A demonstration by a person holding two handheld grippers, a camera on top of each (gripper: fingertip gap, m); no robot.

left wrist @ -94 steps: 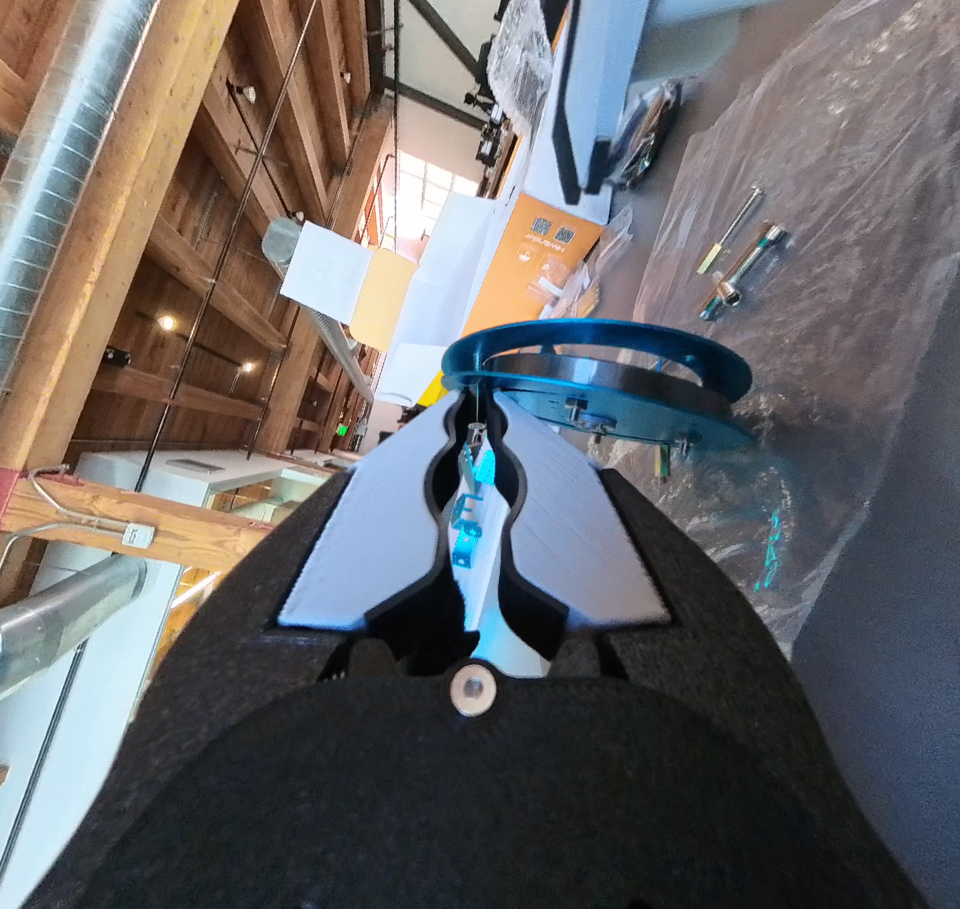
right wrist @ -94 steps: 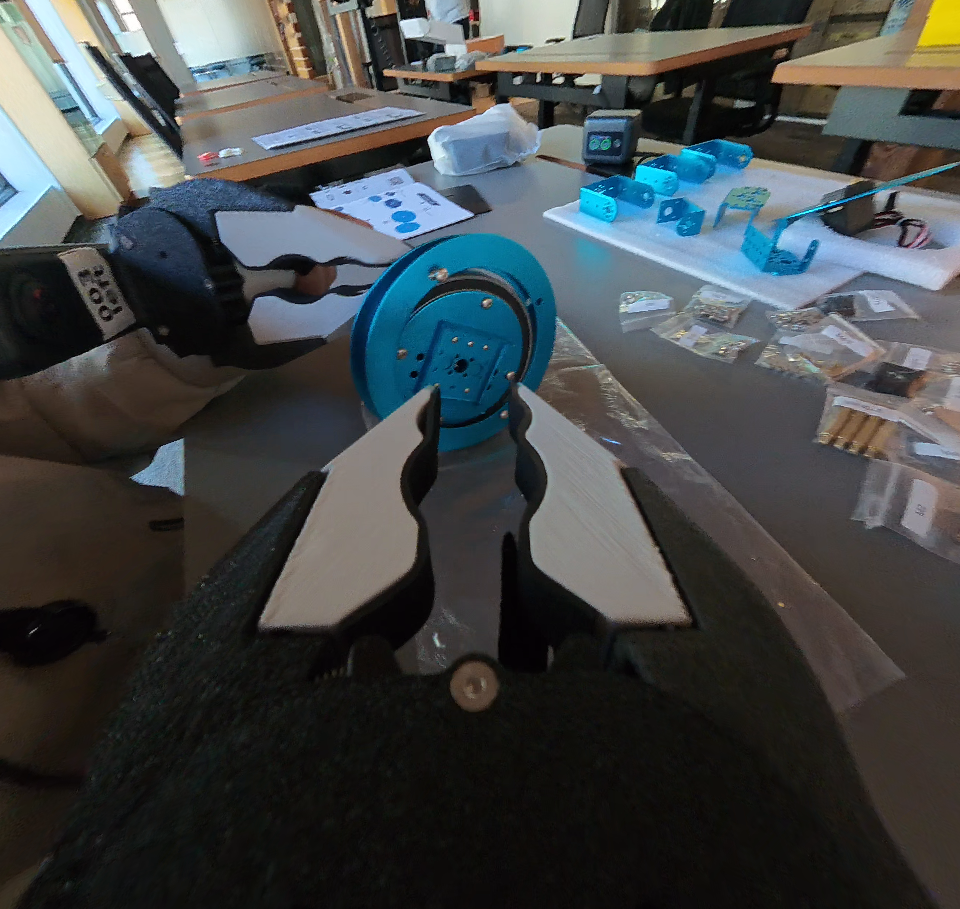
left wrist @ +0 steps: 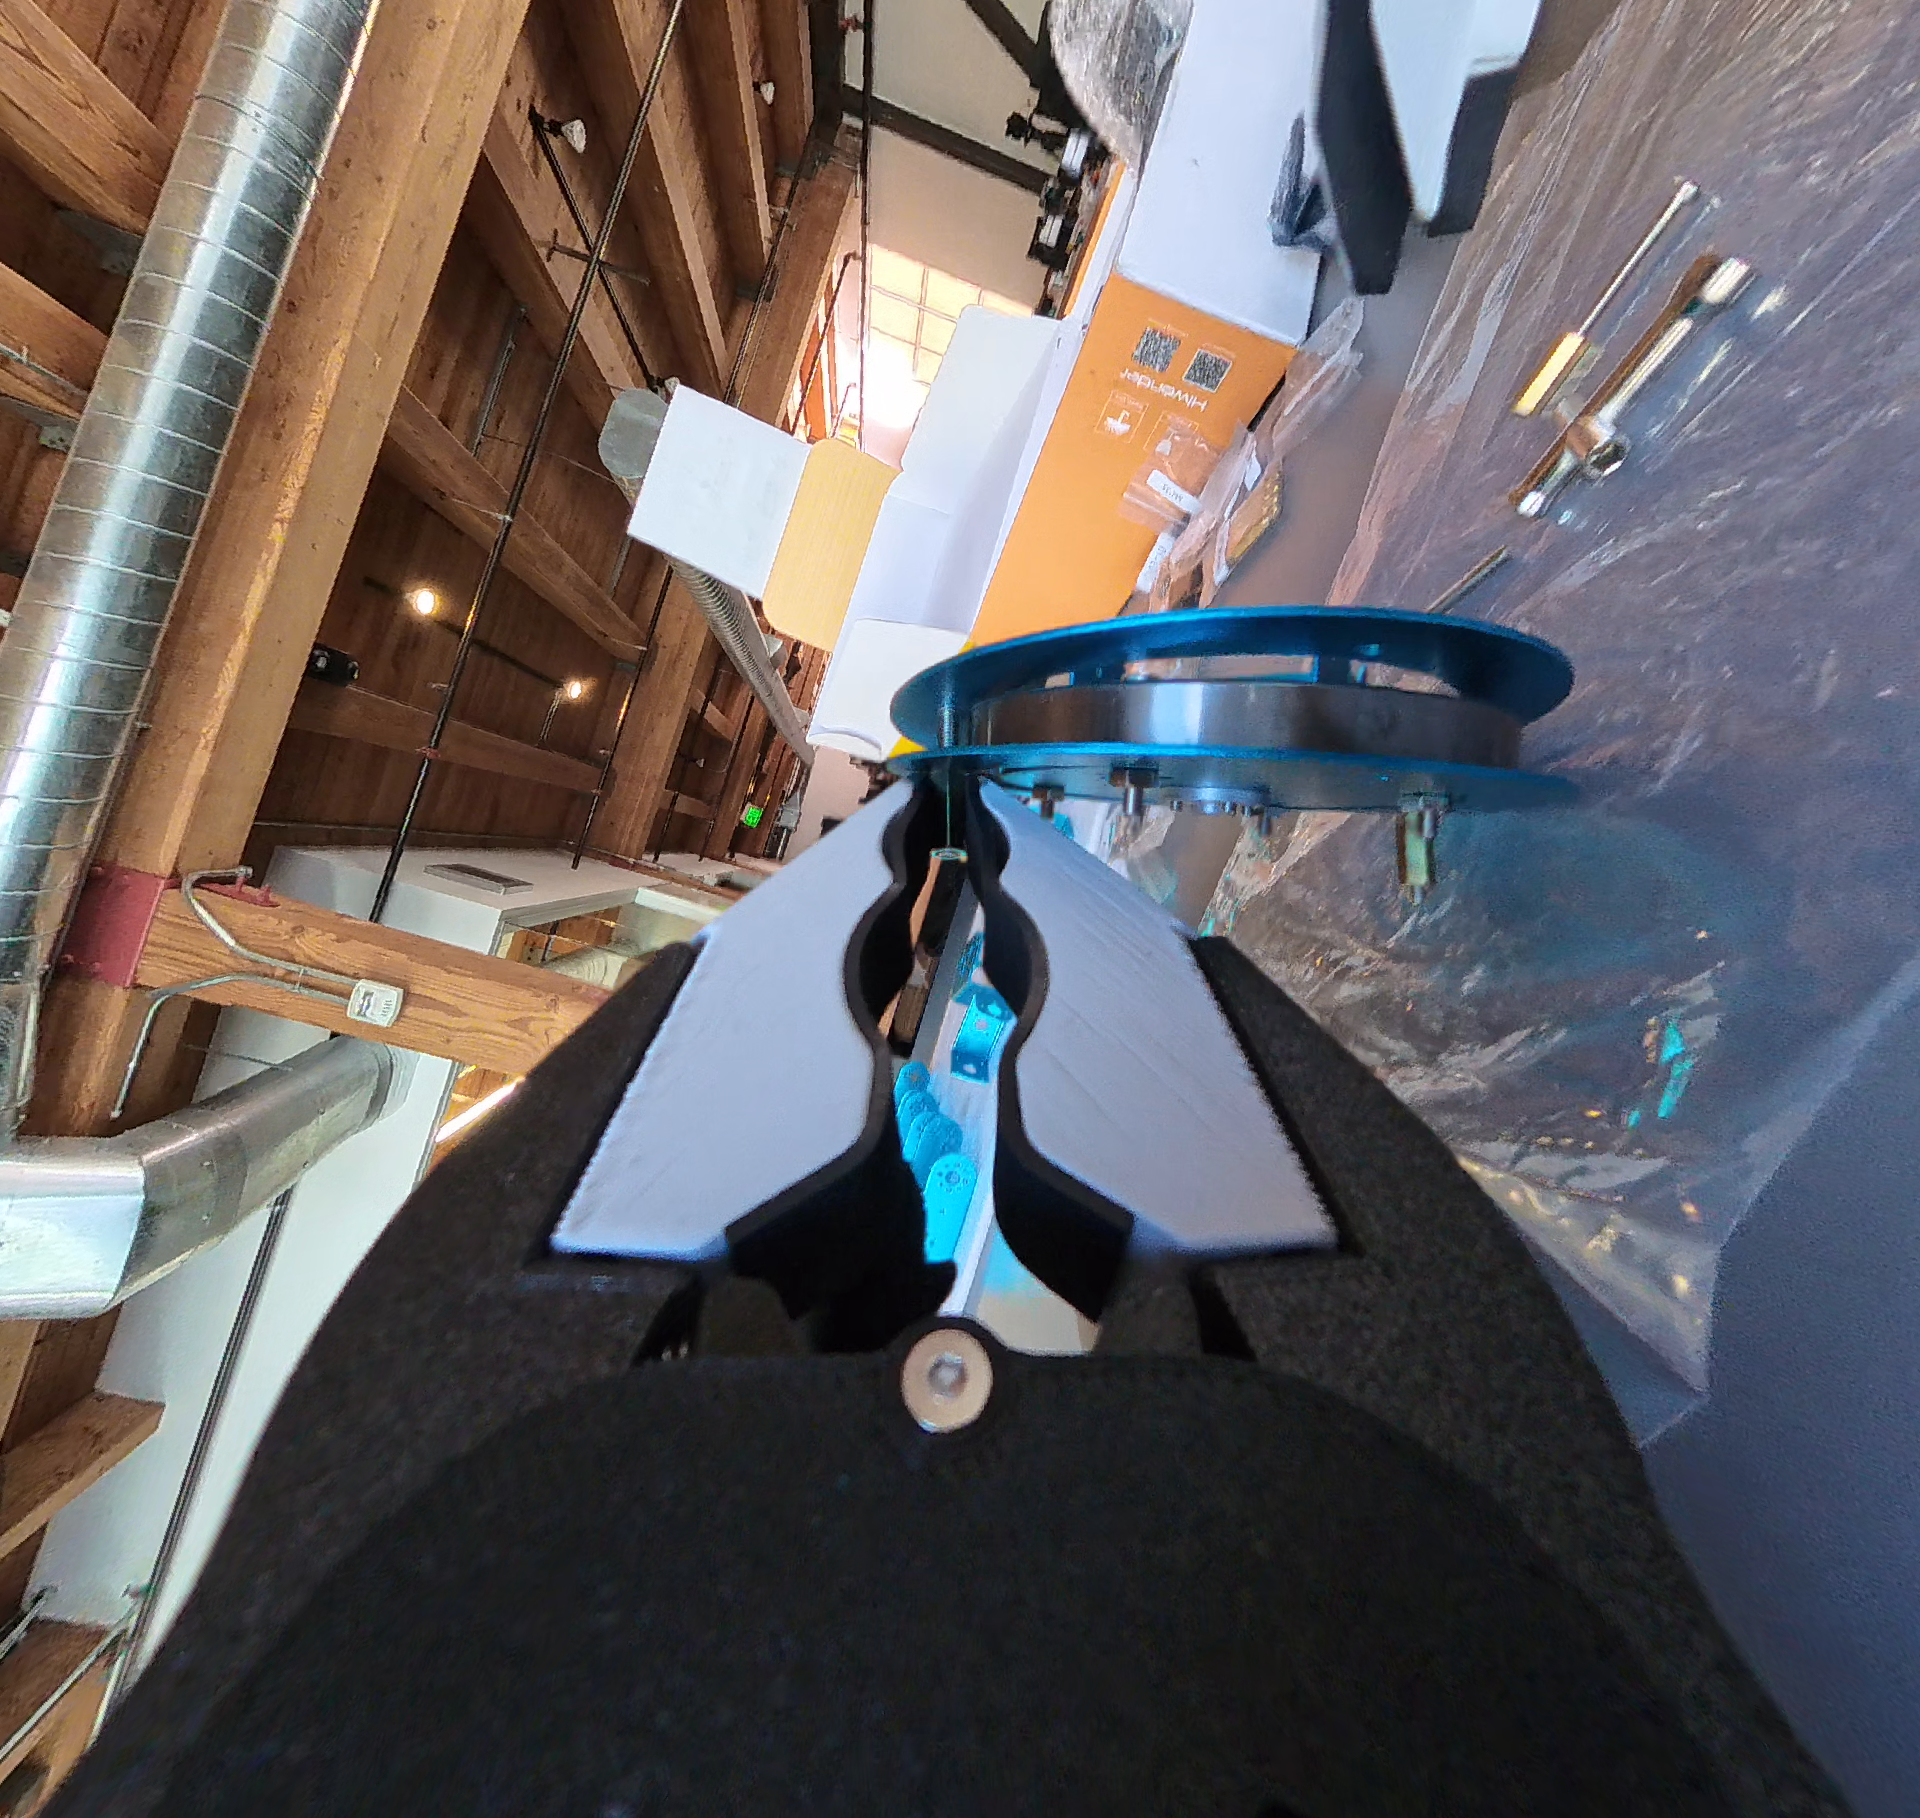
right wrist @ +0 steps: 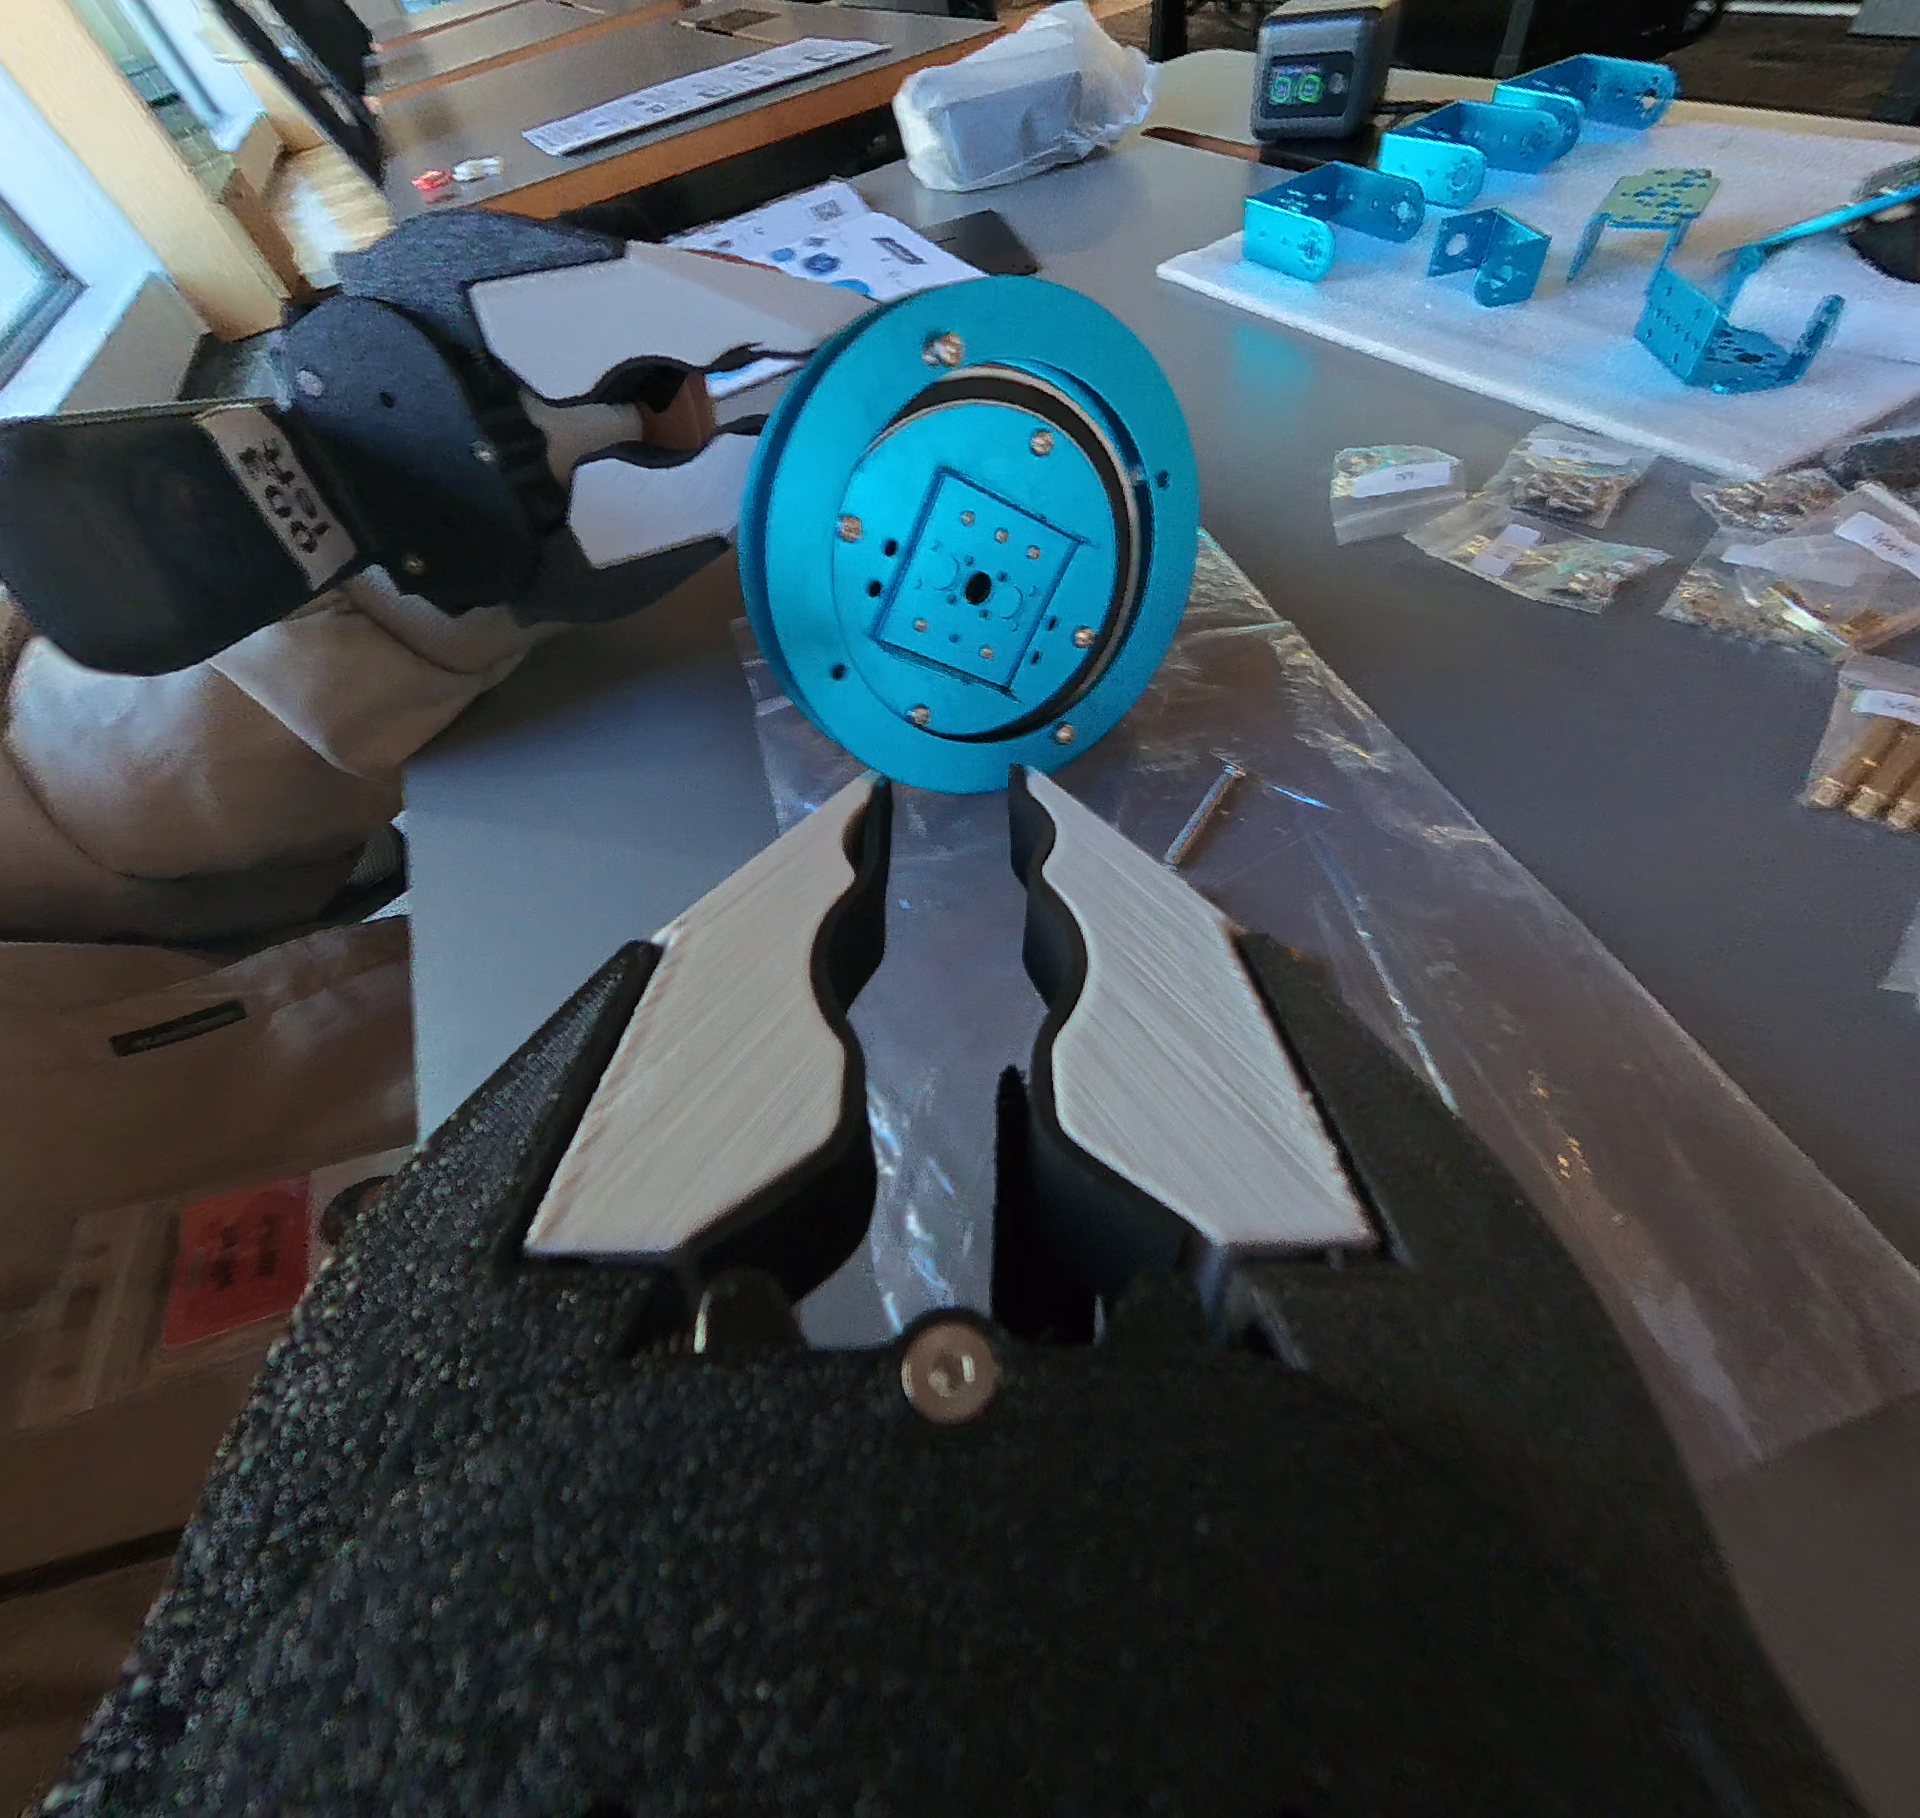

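Above plastic sheet [right wrist: 1299, 833], left gripper [right wrist: 758, 397] pinching blue disc [right wrist: 966, 553]

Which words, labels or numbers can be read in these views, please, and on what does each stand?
I won't quote writing; its bearers:
Orange box: printed word, two code squares.
White tag on left gripper, which grips the blue turntable: letters.
Leaflet: too small.
Bag labels, red card: blurred.
Black device screen: too small.

Grey table [right wrist: 1558, 729], plastic sheet [right wrist: 1351, 937], hardware bags [right wrist: 1538, 553]
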